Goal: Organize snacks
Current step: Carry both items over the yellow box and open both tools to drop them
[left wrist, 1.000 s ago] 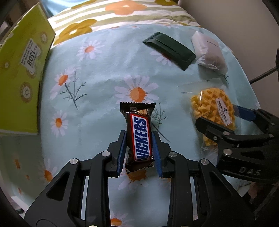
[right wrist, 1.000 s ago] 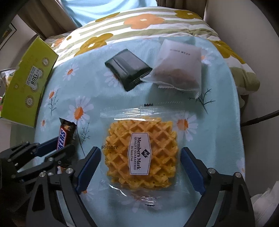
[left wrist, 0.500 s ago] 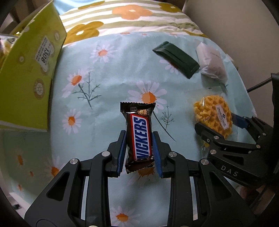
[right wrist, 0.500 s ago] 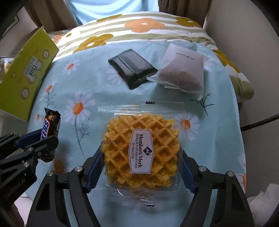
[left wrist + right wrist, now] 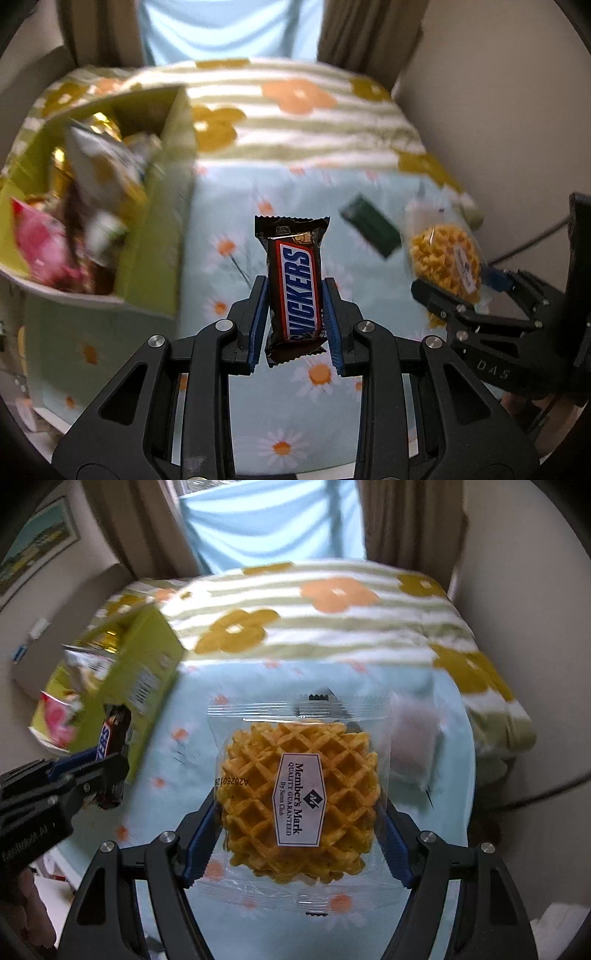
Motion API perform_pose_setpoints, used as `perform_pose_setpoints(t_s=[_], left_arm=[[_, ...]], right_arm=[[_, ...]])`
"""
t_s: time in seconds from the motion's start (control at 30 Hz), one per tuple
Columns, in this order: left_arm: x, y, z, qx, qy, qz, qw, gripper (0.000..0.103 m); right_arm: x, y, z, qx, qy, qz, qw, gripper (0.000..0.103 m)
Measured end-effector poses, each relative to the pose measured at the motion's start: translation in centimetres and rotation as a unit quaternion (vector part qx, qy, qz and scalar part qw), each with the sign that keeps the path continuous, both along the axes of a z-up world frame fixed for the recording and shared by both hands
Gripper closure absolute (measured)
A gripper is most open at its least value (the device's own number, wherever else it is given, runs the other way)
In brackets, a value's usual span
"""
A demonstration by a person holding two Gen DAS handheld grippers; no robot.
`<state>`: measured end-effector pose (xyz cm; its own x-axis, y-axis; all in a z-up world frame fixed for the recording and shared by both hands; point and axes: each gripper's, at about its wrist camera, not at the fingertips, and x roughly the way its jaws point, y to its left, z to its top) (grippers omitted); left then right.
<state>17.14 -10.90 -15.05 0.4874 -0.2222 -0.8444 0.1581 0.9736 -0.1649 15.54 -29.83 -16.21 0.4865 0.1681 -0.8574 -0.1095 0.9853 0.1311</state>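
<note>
My left gripper (image 5: 295,325) is shut on a Snickers bar (image 5: 293,280) and holds it in the air above the daisy tablecloth, right of the open green snack box (image 5: 155,236). My right gripper (image 5: 295,834) is shut on a wrapped Member's Mark waffle (image 5: 299,801) and holds it lifted. The waffle (image 5: 445,254) and right gripper (image 5: 480,306) also show at the right of the left wrist view. The Snickers bar (image 5: 110,738) and left gripper (image 5: 74,775) show at the left of the right wrist view, beside the green box (image 5: 144,679).
The green box holds several snack packets (image 5: 74,206). A dark green packet (image 5: 371,230) and a white pouch (image 5: 412,742) lie on the table (image 5: 236,206) to the right. A flowered striped blanket (image 5: 332,602) and curtains lie beyond.
Both grippers have lifted their snacks off the table and risen. The right gripper closed on the waffle. The green box's open top with its packets has come into view.
</note>
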Motion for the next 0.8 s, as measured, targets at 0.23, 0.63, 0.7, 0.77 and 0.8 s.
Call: perform_pose_setpoints(t_s=[0.23, 0.63, 0.7, 0.77, 0.8], left_arm=[[1.8, 7.1, 5.4, -0.009, -0.055, 0.038, 0.9977, 0.077], [7.7, 22.0, 7.9, -0.001, -0.064, 0.073, 0.9953, 0.077], [8.8, 24.1, 7.3, -0.001, -0.057, 0.075, 0.9956, 0.077], [9.9, 26.0, 6.5, 0.0, -0.048, 0.074, 0.9961, 0.077], [10.5, 27.0, 6.0, 0.001, -0.041, 0.073, 0.9965, 0.077]], right_arm=[[1.7, 6.4, 5.6, 0.025, -0.048, 0.047, 0.997, 0.031], [6.5, 20.9, 10.3, 0.053, -0.082, 0.1, 0.99, 0.031], [7.4, 23.0, 10.2, 0.05, -0.081, 0.105, 0.99, 0.03], [8.3, 24.8, 9.9, 0.05, -0.078, 0.108, 0.99, 0.03], [8.8, 25.8, 9.7, 0.051, -0.074, 0.11, 0.99, 0.03]])
